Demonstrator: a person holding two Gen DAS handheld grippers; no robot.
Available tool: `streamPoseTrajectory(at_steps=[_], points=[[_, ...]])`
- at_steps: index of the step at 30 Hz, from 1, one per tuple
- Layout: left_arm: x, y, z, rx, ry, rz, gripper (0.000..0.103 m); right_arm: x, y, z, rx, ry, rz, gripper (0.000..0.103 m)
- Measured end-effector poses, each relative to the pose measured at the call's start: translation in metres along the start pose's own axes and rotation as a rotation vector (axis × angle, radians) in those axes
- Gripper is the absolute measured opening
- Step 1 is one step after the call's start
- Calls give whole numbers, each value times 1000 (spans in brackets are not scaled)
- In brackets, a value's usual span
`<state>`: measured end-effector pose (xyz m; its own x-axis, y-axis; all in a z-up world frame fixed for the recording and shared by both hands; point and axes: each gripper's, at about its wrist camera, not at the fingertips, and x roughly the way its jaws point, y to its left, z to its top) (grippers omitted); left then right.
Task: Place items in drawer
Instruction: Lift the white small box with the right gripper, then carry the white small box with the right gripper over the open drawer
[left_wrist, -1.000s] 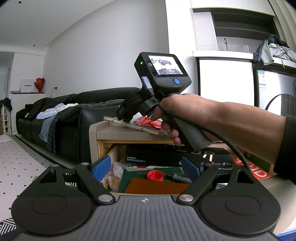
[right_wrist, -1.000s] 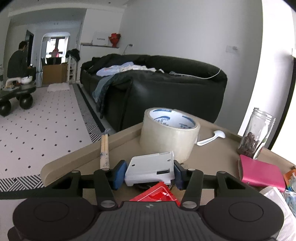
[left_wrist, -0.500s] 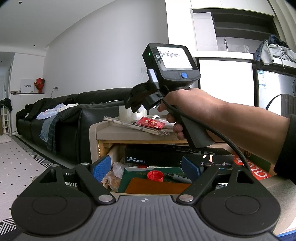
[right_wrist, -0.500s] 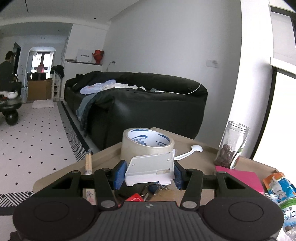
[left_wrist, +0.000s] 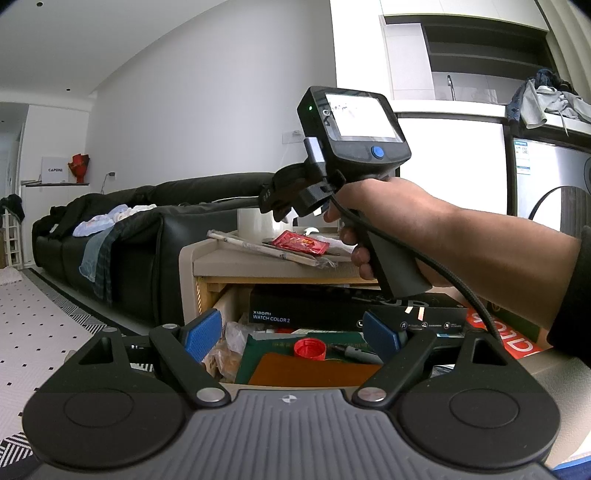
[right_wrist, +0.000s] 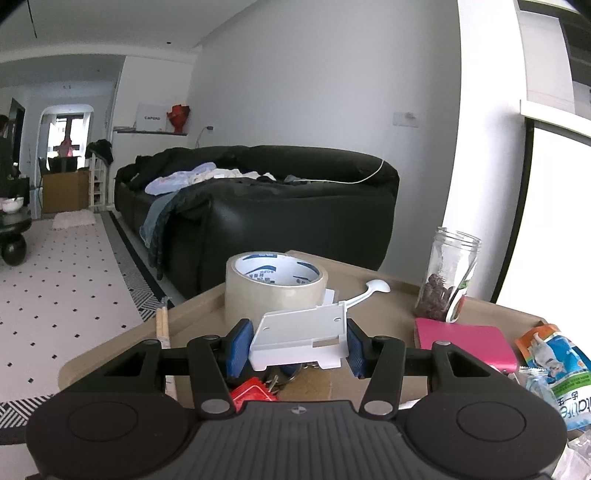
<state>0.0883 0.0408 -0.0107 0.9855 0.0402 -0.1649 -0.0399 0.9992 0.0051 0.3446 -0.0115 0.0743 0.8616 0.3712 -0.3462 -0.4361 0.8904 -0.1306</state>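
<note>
The right claw (right_wrist: 298, 349) pinches one white plastic bracket (right_wrist: 301, 339) between its blue pads, above the worktop (right_wrist: 391, 317). Behind it stand one tape roll (right_wrist: 275, 286) and one jar (right_wrist: 448, 278). The left claw (left_wrist: 291, 338) is spread and empty over the open drawer (left_wrist: 227, 304).

Ahead of the right tool (right_wrist: 296, 345), the tan bench (right_wrist: 399, 317) carries a tape roll (right_wrist: 275, 286), a white spoon (right_wrist: 369, 291), a glass jar (right_wrist: 448, 275) and pink notepad (right_wrist: 463, 341) to its right, and chopsticks (right_wrist: 162, 326) at left.

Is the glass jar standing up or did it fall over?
Standing up. The glass jar sits upright on the tabletop, open mouth on top, with dark bits resting at its bottom.
</note>
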Motion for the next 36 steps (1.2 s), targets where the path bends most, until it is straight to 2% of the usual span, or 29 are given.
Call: streamPoseTrajectory(at_steps=[23, 36], points=[[-5, -1, 0, -1, -3, 1, 86, -28, 8, 3, -15, 6, 16, 55], [-6, 0, -1, -2, -8, 1, 86, -107, -4, 4, -45, -81, 12, 55]])
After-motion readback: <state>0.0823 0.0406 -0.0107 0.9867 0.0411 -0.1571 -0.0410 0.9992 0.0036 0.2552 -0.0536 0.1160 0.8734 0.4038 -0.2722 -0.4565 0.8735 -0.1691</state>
